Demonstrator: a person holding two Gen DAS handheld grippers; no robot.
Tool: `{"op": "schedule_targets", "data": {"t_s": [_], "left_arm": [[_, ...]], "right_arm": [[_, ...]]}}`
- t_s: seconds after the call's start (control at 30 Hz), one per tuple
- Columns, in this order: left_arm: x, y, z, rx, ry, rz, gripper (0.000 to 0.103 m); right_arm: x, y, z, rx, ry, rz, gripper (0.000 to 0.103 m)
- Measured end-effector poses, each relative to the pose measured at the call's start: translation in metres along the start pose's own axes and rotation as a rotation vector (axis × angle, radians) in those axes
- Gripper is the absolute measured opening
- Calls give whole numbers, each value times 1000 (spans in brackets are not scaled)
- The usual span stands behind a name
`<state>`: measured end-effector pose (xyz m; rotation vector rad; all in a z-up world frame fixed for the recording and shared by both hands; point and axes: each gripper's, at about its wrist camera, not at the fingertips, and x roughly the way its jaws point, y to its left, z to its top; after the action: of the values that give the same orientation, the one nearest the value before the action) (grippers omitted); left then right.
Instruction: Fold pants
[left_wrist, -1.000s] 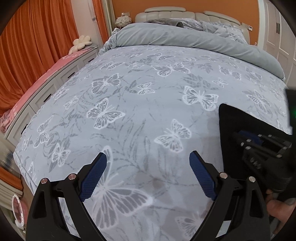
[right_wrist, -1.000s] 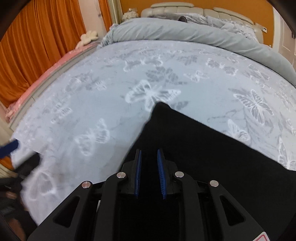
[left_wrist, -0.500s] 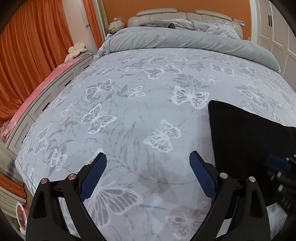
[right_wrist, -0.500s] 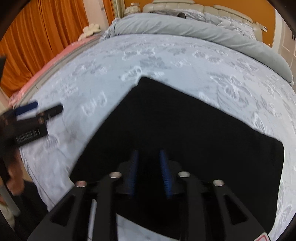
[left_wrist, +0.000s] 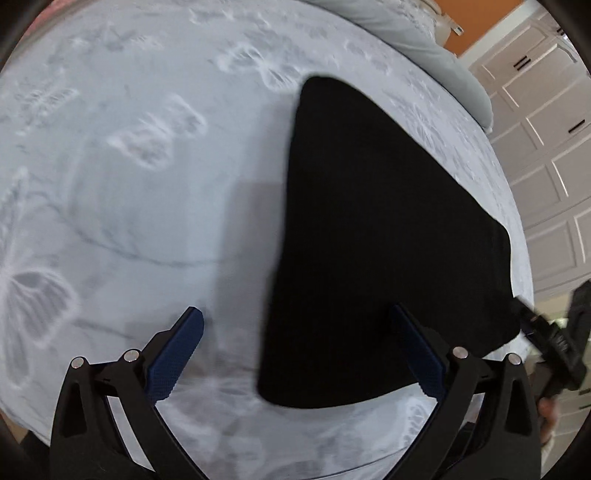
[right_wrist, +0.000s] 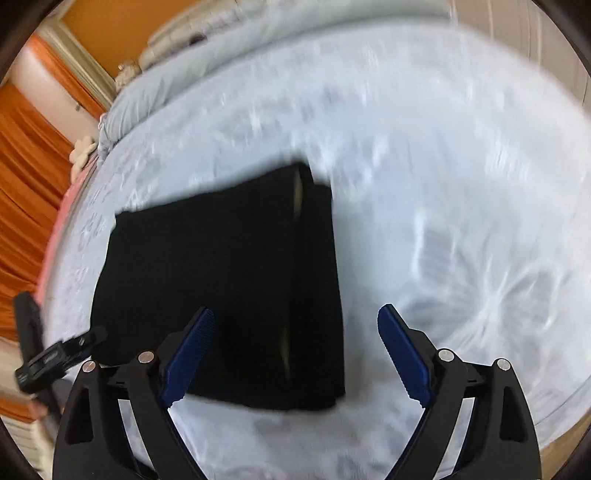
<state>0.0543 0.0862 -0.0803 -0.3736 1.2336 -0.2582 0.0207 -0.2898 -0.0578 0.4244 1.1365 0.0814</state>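
The black pants (left_wrist: 376, 229) lie folded flat on the butterfly bedspread (left_wrist: 129, 184). My left gripper (left_wrist: 301, 350) points down over their near left edge, its jaws opening wide; the cloth lies below and between the fingers, untouched by the pads. In the right wrist view the pants (right_wrist: 229, 288) are a dark rectangle. My right gripper (right_wrist: 295, 356) hangs over their near right edge, jaws opening, with no cloth pinched in the pads. Each gripper shows in the other's view: the right gripper (left_wrist: 546, 339) at the far right, the left gripper (right_wrist: 55, 354) at the far left.
A grey duvet (left_wrist: 436, 48) is bunched at the head of the bed. White wardrobe doors (left_wrist: 546, 147) stand on the right, orange curtains (right_wrist: 22, 192) on the left. The bed's near edge runs just below both grippers.
My right gripper has let go of the pants, spread its jaws, rolled and swung to the right. My left gripper has tipped down and turned toward the pants, which now lie flat.
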Motion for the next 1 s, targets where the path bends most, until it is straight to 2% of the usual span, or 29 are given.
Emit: {"op": "schedule_targets", "data": {"t_s": [0.1,0.17,0.2,0.27,0.3,0.33,0.4,0.53,0.7,0.77,0.87,0.9,0.93,0.97,1.0], "left_arm": [[8,-11,-1,11,6,-27,98],[12,-16,2,21,11,-52,91],[13,-18,3,23,10,-74,77],[10,-21,5,16,8,-86,59],[4,-22,6,8,-3,-87,45],[-1,-23,7,8,-10,-100,37],[-16,-28,10,18,-39,-125,33],[-58,-52,40,81,-144,-167,32],[-95,-71,107,98,-252,-191,32],[-103,-83,141,134,-332,-162,32],[-92,-88,183,149,-402,-118,34],[-83,-88,194,153,-416,-100,37],[-61,-88,211,151,-420,-63,44],[-40,-83,222,142,-408,-25,49],[-16,-73,230,118,-401,53,68]], "right_arm": [[17,-10,-11,24,68,95,91],[21,-13,-13,19,39,124,89],[20,-11,-13,11,32,134,67],[21,-14,-11,38,46,223,43],[17,-15,-10,59,41,250,36],[11,-14,-9,55,29,259,35],[-7,-1,-3,31,-24,289,33],[-48,31,28,-39,-123,350,32],[-79,66,112,-131,-245,363,32],[-78,77,146,-162,-288,356,33],[-51,85,196,-187,-334,342,35],[-31,83,211,-191,-339,326,40],[-12,79,218,-189,-338,303,43],[18,69,228,-181,-318,246,49],[38,63,234,-171,-299,180,53]]}}
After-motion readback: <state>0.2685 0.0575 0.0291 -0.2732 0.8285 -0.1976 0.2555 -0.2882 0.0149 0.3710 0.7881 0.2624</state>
